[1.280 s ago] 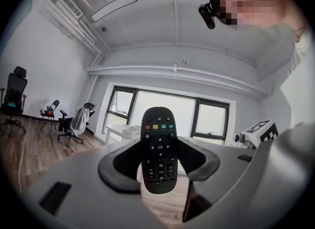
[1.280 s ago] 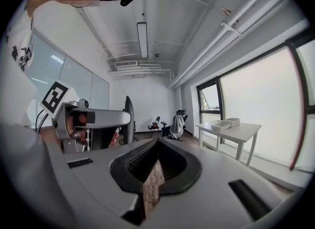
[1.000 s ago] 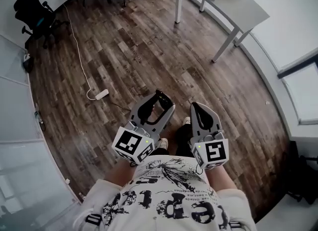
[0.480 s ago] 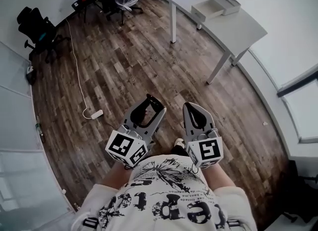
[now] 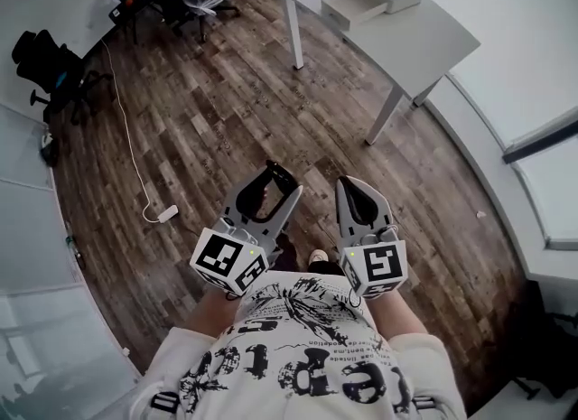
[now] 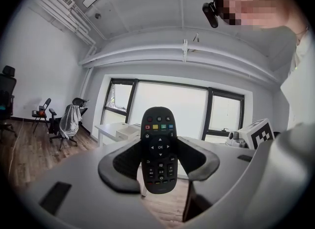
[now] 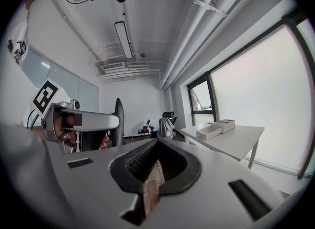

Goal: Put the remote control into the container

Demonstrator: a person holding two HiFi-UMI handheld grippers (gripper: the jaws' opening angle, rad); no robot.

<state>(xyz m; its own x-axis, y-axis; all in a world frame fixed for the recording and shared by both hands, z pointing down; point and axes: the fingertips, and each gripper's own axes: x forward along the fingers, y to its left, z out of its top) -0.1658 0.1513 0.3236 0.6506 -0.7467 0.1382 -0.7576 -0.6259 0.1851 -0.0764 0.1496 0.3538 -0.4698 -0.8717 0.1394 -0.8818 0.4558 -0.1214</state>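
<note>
The left gripper [image 5: 283, 182] clamps the remote control [image 6: 159, 149] upright by its sides, secure for carrying toward the container [image 5: 352, 7] at the tabletop's [image 5: 424, 39] far edge; the right gripper's [image 5: 357, 188] jaws meet, empty.

I see a black remote control [image 6: 158, 149] with red, yellow, green, blue buttons [image 6: 158, 126]. Floor [image 5: 226, 111] brown planks, table [image 5: 433, 39] white.

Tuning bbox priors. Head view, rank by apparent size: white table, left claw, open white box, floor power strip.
1. white table
2. left claw, though nearness to the camera inflates it
3. open white box on the table
4. power strip, smallest
</note>
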